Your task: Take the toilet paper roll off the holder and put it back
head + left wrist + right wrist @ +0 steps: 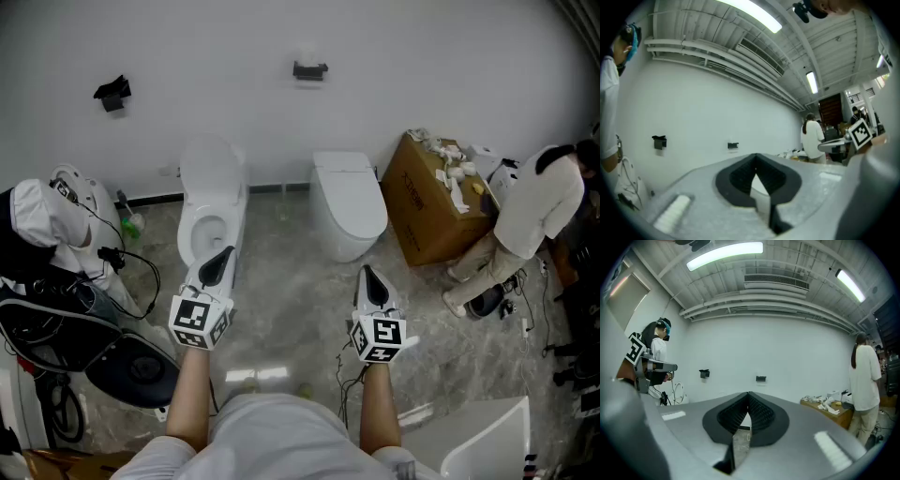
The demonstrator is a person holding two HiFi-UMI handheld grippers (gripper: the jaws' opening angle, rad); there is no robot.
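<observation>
The holder (309, 69) on the far wall was too small to tell what, if anything, sat on it, and the black fixture (112, 92) to its left was no clearer. A person (539, 202) at the far right was cut by the picture's edge. The pale bits atop the cardboard box (433, 202) were too small to name.

Grey left tongs (228, 250) and right tongs (367, 270), black ribbed pads (761, 416), white black-marked cubes (200, 321) (one each), pale top (277, 427).
</observation>
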